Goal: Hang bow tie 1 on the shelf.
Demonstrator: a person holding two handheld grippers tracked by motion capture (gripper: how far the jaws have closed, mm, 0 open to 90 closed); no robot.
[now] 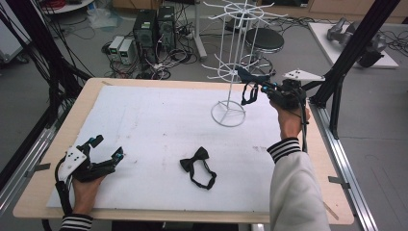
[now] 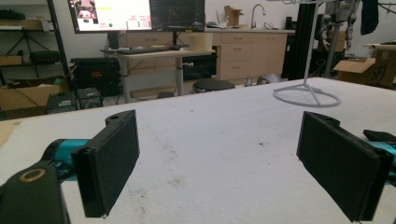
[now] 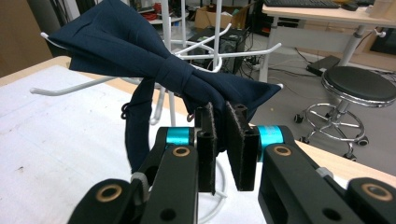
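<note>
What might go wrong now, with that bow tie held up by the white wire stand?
The right gripper pinches only one edge of the navy bow tie, so it may slip free. Its dangling strap could snag on a white prong of the rack. A sideways push might tip the light rack.

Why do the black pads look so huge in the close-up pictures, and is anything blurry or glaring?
Left gripper view: the open left gripper sits right at the lens, so its pads loom large; the monitor behind glares white. Right gripper view: the navy bow tie is fairly sharp, the stool slightly soft. High view: even light, faint shadows, the black bow tie soft-edged.
</note>
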